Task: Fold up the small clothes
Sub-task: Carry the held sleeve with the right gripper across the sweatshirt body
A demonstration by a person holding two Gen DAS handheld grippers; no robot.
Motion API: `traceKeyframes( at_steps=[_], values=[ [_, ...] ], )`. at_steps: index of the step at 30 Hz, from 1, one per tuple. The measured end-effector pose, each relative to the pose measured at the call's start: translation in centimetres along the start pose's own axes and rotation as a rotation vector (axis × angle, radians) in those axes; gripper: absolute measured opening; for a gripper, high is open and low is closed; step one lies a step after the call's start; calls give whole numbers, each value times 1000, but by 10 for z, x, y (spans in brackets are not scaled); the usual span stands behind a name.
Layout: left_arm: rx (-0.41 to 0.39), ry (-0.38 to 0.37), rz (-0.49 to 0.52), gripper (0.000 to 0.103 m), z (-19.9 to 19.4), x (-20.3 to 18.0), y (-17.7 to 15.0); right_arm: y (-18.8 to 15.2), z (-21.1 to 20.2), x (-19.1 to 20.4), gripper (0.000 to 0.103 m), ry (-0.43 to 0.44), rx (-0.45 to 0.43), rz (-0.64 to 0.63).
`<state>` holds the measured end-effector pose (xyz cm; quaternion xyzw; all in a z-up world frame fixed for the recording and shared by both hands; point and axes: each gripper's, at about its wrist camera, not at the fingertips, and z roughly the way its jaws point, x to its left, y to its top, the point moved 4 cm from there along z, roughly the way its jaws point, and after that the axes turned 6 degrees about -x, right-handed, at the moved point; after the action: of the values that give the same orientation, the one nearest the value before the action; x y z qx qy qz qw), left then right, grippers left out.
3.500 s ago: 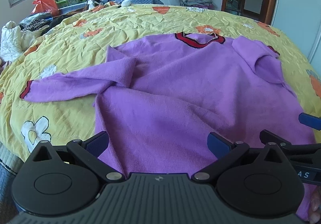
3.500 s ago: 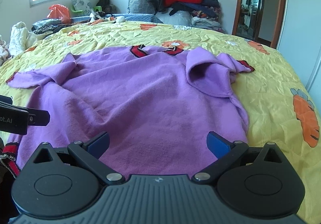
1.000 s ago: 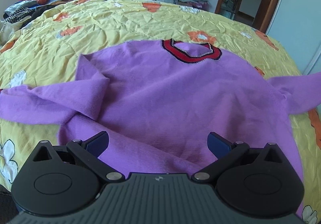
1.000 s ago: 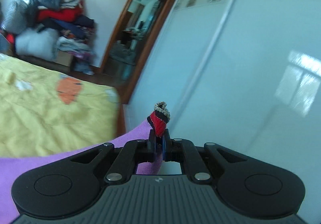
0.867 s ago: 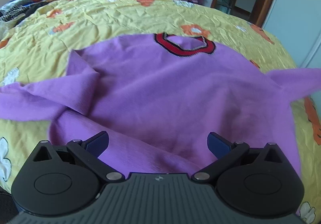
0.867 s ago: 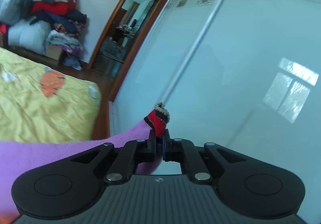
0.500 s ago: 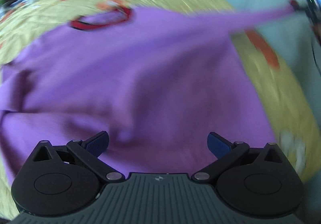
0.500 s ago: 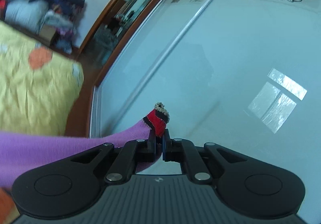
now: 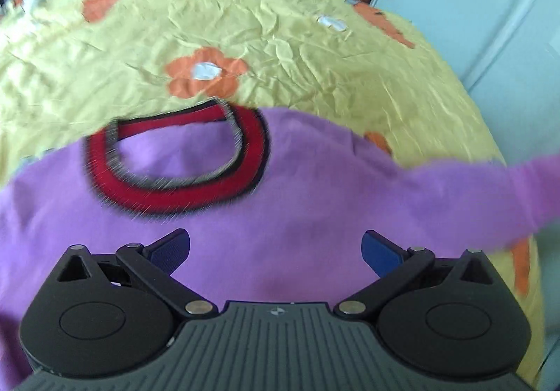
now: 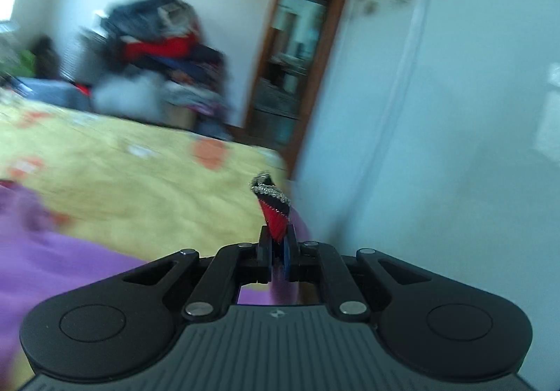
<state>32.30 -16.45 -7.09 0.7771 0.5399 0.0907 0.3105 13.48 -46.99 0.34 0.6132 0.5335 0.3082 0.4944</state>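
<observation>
A purple sweater (image 9: 297, 216) with a red and black collar (image 9: 182, 188) lies flat on the yellow bedspread (image 9: 280, 41). My left gripper (image 9: 276, 251) is open and hovers low over the sweater's chest, just below the collar. The right sleeve (image 9: 472, 195) stretches out to the right, off the frame. My right gripper (image 10: 277, 251) is shut on that sleeve's red and black cuff (image 10: 273, 212), held above the bed near its right edge. Purple fabric (image 10: 52, 261) trails to the left below it.
A white wardrobe door (image 10: 455, 146) stands close on the right. A wooden doorway (image 10: 290, 76) and a pile of clothes and bags (image 10: 157, 58) are at the far end of the bed. Orange flower prints (image 9: 204, 76) mark the bedspread.
My left gripper has moved up the sweater towards the collar. My right gripper has swung back left towards the bed, still holding the cuff.
</observation>
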Motion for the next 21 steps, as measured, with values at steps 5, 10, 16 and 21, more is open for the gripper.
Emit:
traceKeyframes(
  at_steps=[5, 10, 16, 21],
  values=[
    [72, 74, 114, 99, 54, -35, 39, -6, -15, 73, 5, 171, 16, 39],
    [-59, 370, 552, 99, 80, -84, 47, -24, -21, 112, 6, 261, 60, 62],
    [42, 116, 386, 98, 91, -80, 33, -32, -27, 112, 6, 286, 66, 101],
    [-15, 92, 273, 60, 91, -64, 46, -36, -34, 112, 6, 281, 65, 110]
  ],
)
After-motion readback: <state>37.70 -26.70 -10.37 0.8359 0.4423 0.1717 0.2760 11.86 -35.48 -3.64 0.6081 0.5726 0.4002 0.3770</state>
